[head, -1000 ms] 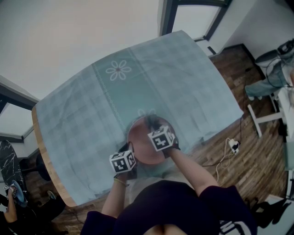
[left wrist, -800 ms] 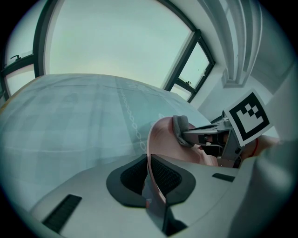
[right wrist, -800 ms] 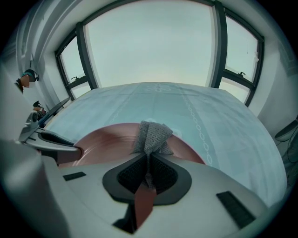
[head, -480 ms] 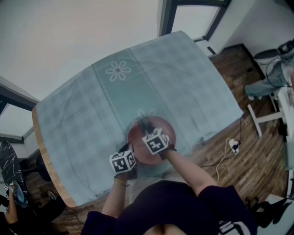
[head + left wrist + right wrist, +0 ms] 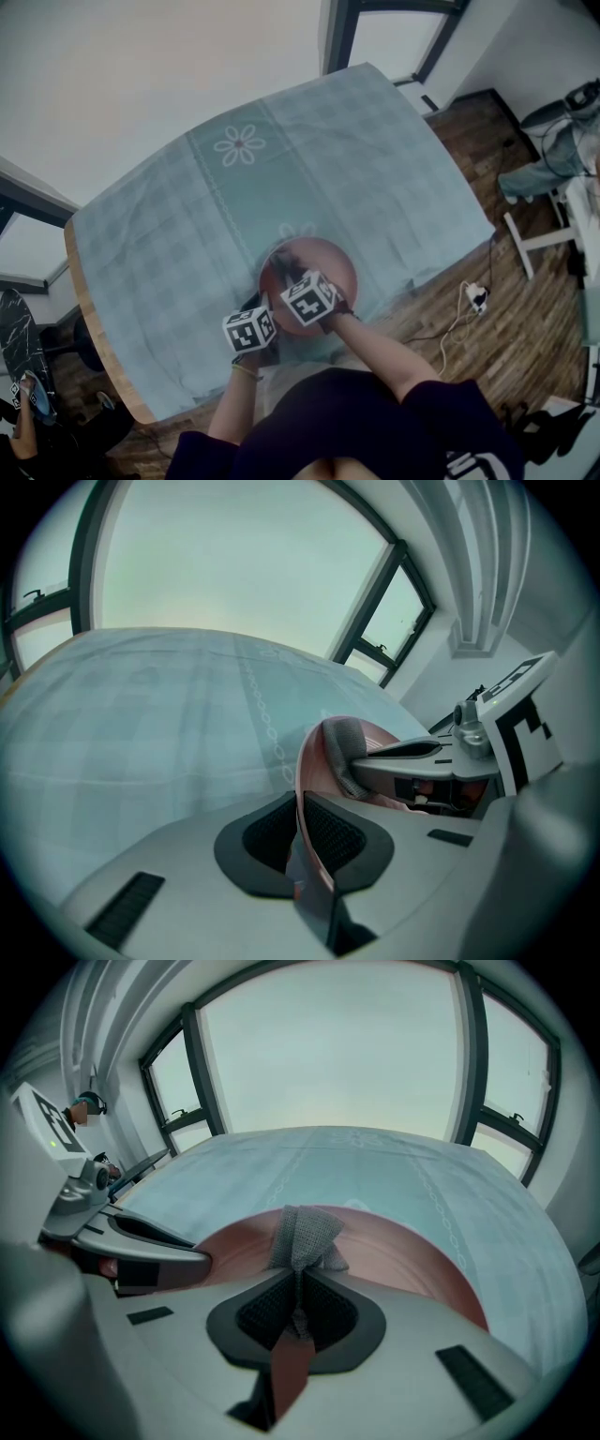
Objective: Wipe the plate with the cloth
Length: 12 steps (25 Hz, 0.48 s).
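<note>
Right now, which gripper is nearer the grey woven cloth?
Right: the right gripper is shut on the grey woven cloth; the left gripper clamps the round pink plate beside it.

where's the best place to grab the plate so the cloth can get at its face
By its thin rim, edge-on from the person's near left, where the left gripper is shut on the plate now. The rim is slim enough to slip between the jaws, and holding it there leaves the face open for the cloth in the right gripper.
</note>
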Each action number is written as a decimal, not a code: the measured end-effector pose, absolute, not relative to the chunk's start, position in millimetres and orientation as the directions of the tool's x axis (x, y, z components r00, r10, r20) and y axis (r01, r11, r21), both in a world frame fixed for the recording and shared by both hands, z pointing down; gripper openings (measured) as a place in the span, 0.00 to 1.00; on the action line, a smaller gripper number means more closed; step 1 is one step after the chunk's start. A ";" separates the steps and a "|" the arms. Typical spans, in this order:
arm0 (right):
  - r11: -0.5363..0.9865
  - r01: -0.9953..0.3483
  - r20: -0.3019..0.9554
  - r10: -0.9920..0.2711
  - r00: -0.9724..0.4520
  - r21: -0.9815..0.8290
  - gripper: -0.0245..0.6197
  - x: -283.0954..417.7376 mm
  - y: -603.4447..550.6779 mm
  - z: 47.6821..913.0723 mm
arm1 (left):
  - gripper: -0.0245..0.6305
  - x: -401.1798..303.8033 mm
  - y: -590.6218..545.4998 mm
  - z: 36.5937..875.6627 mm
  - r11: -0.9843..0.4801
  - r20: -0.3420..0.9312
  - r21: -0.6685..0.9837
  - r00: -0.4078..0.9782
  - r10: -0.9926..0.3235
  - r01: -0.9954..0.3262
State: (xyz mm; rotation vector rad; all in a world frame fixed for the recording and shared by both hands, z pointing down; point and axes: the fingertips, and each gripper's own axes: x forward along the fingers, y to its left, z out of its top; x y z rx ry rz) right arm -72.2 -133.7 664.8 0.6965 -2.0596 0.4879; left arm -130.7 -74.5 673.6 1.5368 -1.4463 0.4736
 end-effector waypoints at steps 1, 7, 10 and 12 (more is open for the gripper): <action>0.769 -0.634 0.841 -0.288 -0.458 -0.081 0.09 -73.7 -130.9 664.7 | 0.09 -130.7 -74.3 673.7 0.139 0.798 0.361 0.229 -0.558 -0.922; 0.789 -0.608 0.840 -0.266 -0.472 -0.092 0.09 -81.5 -115.4 664.5 | 0.09 -131.3 -74.5 674.7 0.142 0.797 0.365 0.230 -0.558 -0.920; 0.797 -0.595 0.839 -0.253 -0.481 -0.101 0.09 -85.0 -107.8 663.7 | 0.09 -130.9 -74.5 674.6 0.145 0.798 0.364 0.228 -0.558 -0.920; 0.804 -0.586 0.838 -0.247 -0.486 -0.103 0.09 -86.7 -103.7 664.7 | 0.09 -130.6 -74.4 674.5 0.146 0.797 0.365 0.227 -0.559 -0.920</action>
